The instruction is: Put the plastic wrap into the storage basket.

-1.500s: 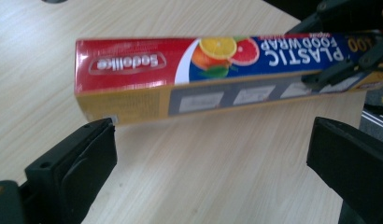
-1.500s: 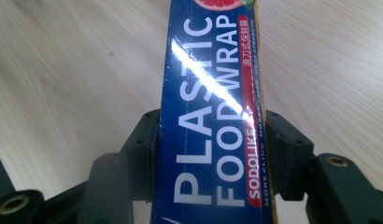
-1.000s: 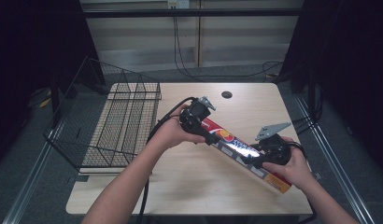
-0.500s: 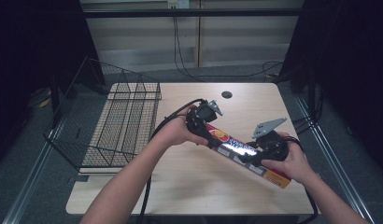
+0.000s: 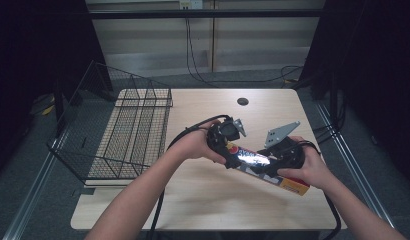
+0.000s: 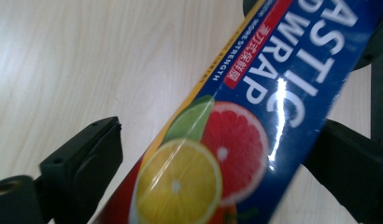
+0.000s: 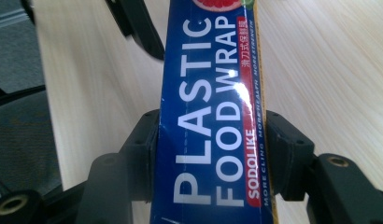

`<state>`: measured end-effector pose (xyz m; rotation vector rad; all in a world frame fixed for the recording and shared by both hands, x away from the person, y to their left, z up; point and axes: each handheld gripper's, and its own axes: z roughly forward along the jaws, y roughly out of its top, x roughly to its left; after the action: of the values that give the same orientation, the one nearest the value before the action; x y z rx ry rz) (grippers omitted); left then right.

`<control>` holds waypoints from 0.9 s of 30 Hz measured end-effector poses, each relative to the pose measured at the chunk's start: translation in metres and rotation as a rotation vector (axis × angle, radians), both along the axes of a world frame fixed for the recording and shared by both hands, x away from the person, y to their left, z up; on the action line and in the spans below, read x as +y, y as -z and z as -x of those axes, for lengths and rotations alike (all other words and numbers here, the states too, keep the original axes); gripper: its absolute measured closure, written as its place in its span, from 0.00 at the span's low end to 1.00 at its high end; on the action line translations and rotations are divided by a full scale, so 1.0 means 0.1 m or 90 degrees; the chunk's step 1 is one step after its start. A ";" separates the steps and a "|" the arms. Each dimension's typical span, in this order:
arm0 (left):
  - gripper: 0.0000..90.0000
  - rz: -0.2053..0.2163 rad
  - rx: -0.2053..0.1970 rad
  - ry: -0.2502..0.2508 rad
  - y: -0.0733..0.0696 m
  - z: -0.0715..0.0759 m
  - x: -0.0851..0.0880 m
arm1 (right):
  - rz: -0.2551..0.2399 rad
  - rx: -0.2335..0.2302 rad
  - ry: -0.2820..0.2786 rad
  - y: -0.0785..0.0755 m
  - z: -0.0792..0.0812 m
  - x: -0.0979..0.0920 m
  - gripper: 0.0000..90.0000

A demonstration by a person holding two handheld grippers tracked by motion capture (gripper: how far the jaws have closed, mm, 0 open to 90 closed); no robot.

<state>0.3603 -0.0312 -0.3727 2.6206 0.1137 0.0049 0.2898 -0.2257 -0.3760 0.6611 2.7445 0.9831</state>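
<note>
Above the table (image 5: 203, 200), the right gripper (image 7: 213, 154) clamps the plastic wrap box (image 5: 265, 167), while the left gripper (image 6: 208, 154), its jaws just closing around the far end, has yet to grip it.

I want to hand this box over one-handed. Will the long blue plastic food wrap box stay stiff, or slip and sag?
The long blue cardboard plastic food wrap box probably stays stiff: it spans straight between the right hand-held gripper and the left hand-held gripper. Its glossy, glare-streaked face may be slippery. Flat sides make rolling unlikely.
</note>
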 end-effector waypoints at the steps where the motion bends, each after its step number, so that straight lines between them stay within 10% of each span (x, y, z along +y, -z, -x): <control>1: 0.07 -0.011 0.006 0.009 0.01 0.01 -0.02 | 0.000 0.000 0.000 0.00 0.00 0.00 0.49; 7: 0.34 -0.068 0.050 0.043 -0.01 0.09 -0.10 | 0.018 0.007 -0.070 -0.01 -0.03 0.03 0.48; 9: 0.38 -0.095 0.022 0.061 0.00 0.19 -0.14 | 0.020 0.007 -0.077 -0.01 -0.03 0.04 0.46; 11: 0.43 -0.099 0.042 0.030 0.01 0.24 -0.15 | -0.011 0.038 -0.064 -0.01 -0.08 0.00 0.40; 12: 0.47 -0.106 0.065 -0.003 0.01 0.22 -0.12 | -0.021 0.029 -0.038 -0.05 -0.09 -0.04 0.22; 17: 0.49 -0.162 0.048 -0.065 0.05 0.14 -0.02 | -0.069 -0.007 0.064 -0.20 -0.05 -0.19 0.00; 27: 0.49 -0.130 0.069 -0.180 -0.10 -0.04 0.25 | -0.053 -0.014 0.086 -0.07 0.05 -0.23 0.02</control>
<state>0.3639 -0.0064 -0.3631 2.7843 0.5463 -0.0293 0.2846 -0.2485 -0.3691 0.8315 2.6126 1.0709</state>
